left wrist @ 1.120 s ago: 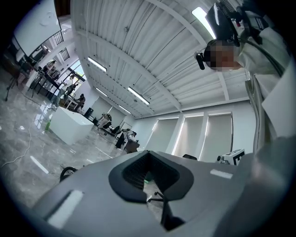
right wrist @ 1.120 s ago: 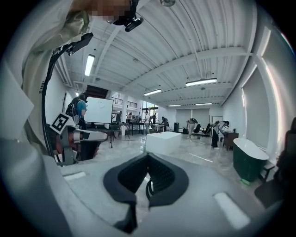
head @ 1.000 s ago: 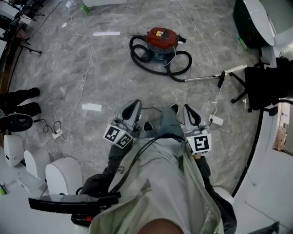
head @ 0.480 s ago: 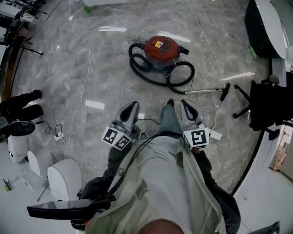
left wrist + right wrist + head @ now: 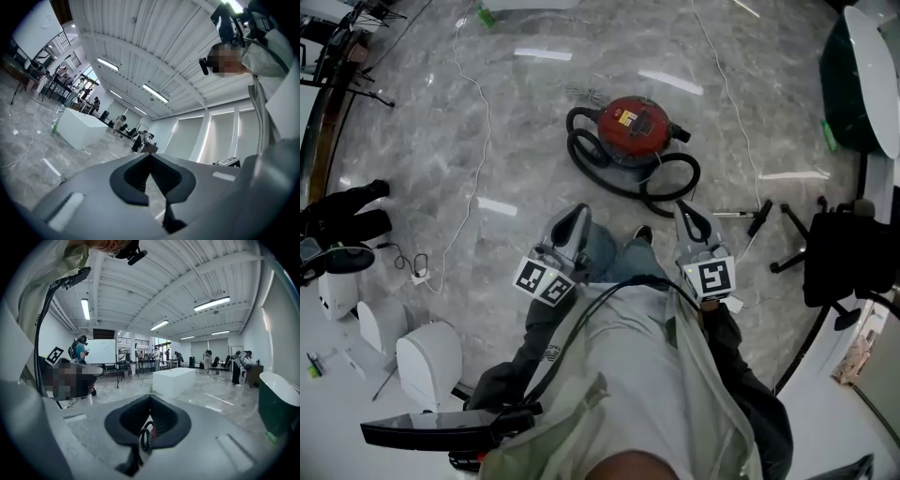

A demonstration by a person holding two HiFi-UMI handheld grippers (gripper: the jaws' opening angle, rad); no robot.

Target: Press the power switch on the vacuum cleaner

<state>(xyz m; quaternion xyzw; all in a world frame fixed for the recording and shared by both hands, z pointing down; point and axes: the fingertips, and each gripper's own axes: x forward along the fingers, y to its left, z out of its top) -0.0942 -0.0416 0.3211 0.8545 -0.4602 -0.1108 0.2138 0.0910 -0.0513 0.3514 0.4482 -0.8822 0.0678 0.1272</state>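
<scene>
The red vacuum cleaner (image 5: pixel 635 127) stands on the grey marble floor ahead of me, its black hose (image 5: pixel 667 190) looped round it and its metal wand (image 5: pixel 737 214) lying to the right. My left gripper (image 5: pixel 575 217) and right gripper (image 5: pixel 686 214) are held at waist height, well short of the cleaner, both shut and empty. In the left gripper view the jaws (image 5: pixel 151 155) meet with only floor beyond them. In the right gripper view the shut jaws (image 5: pixel 150 398) frame a bit of black hose (image 5: pixel 144 438) and red body. The power switch cannot be made out.
A black office chair (image 5: pixel 836 246) stands at the right, a dark round tub (image 5: pixel 862 66) at the far right. A white cable (image 5: pixel 474 141) runs down the floor on the left to a power strip (image 5: pixel 416 276). White machines (image 5: pixel 429 361) crowd the lower left. My shoe (image 5: pixel 643 234) is forward.
I have stepped towards the vacuum cleaner: it sits lower and nearer in the head view. Both grippers stay shut and held as before.
</scene>
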